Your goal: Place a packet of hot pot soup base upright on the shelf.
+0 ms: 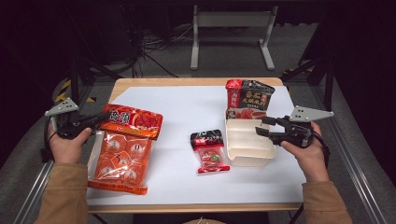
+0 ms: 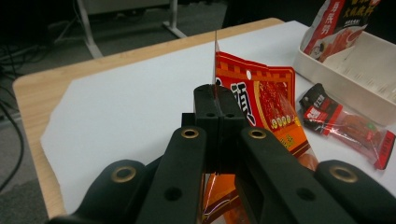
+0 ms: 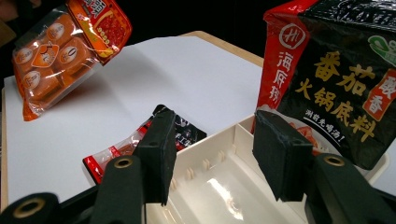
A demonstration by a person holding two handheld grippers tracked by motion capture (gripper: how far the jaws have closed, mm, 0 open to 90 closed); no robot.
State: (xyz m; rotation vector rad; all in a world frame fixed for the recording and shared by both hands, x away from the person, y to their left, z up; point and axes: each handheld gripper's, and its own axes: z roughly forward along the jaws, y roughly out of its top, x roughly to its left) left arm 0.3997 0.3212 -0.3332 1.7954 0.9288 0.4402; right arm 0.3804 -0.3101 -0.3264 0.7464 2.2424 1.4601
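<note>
Landmark: white tray, sitting on the white sheet that covers the wooden table. Left gripper, held in the person's left hand, is far to the left of the tray, jaws clamped tight on the upper edge of a large orange snack bag. In the left gripper view the bag's thin top edge stands up from between the closed jaws and its red printed header spreads out beyond them. The right gripper view shows the same bag hanging tilted above the sheet with a shadow beneath it, so at least that end is lifted; clear window on it shows several round orange packs inside. Right gripper, held in the right hand, hovers over the tray's right part, pointing left across it. Its jaws stand apart with nothing between them; seen from the right gripper view, the tray's bare inside lies directly under the gap. A black-and-red sauce packet stands propped in the far end of the tray, leaning on its back wall. A small red packet with a black top lies flat on the sheet just left of the tray, between the tray and the orange bag.
</note>
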